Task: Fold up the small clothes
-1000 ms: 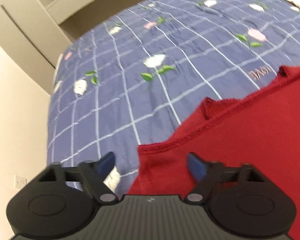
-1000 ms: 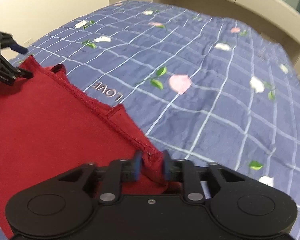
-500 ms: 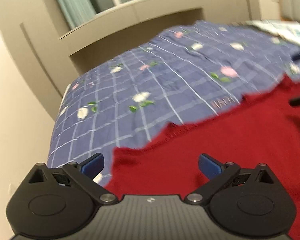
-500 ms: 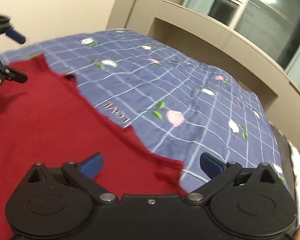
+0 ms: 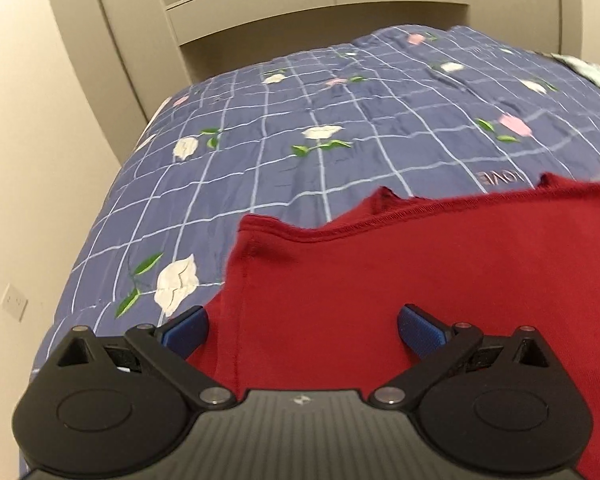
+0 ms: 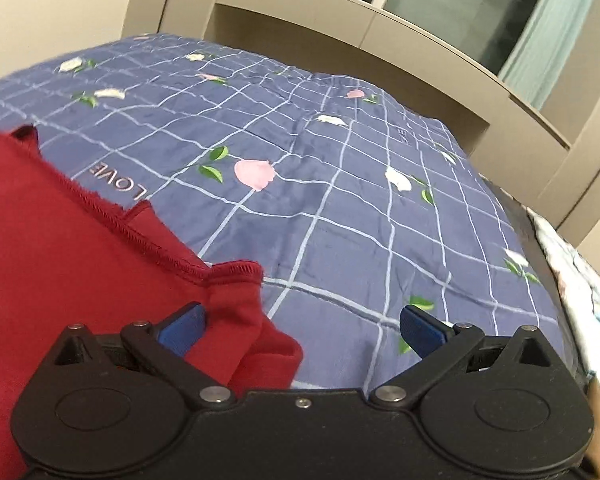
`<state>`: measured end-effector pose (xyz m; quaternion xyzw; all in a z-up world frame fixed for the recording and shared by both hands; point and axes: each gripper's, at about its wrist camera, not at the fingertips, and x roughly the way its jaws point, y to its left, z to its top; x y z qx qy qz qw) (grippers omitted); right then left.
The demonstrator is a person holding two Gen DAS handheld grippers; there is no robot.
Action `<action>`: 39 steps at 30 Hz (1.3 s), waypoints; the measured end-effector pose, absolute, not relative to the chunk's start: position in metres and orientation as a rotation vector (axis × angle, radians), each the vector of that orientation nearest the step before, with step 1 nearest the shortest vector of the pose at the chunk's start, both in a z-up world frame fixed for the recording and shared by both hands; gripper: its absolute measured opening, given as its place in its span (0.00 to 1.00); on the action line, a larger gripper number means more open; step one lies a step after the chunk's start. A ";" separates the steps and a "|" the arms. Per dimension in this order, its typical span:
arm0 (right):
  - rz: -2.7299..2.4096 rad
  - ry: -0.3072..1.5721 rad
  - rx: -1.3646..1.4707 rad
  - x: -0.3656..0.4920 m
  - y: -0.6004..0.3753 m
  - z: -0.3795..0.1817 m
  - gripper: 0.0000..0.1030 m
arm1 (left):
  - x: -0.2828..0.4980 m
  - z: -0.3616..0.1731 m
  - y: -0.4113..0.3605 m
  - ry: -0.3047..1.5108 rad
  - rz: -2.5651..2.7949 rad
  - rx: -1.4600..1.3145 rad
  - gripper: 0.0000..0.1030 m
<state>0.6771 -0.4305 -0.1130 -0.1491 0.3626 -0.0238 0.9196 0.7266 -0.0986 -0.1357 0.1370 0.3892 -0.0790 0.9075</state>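
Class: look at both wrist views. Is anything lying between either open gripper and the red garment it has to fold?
Nothing visible. The left gripper is open directly over the red garment, and the right gripper is open over its corner. Only the bedspread lies around it.

A blue checked bedspread (image 5: 340,152) (flower-printed) covers the bed, a red garment (image 5: 420,280) lying on it.

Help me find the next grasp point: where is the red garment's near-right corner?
In the right wrist view, the red garment corner lies low and left of centre on the blue checked bedspread, just inside the open right claw.
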 end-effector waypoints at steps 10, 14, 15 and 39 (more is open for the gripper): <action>0.025 0.622 -0.273 0.576 -0.376 -0.073 0.99 | 0.672 -0.100 -0.088 0.668 -0.194 0.222 0.99; 0.028 0.647 -0.207 0.534 -0.344 -0.077 0.99 | 0.637 -0.101 -0.080 0.685 -0.200 0.163 0.99; 0.028 0.656 -0.200 0.527 -0.338 -0.080 0.99 | 0.631 -0.103 -0.080 0.692 -0.193 0.166 0.99; -0.147 0.823 -0.272 0.497 -0.342 -0.101 0.99 | 0.613 -0.121 -0.006 0.999 0.075 -0.029 1.00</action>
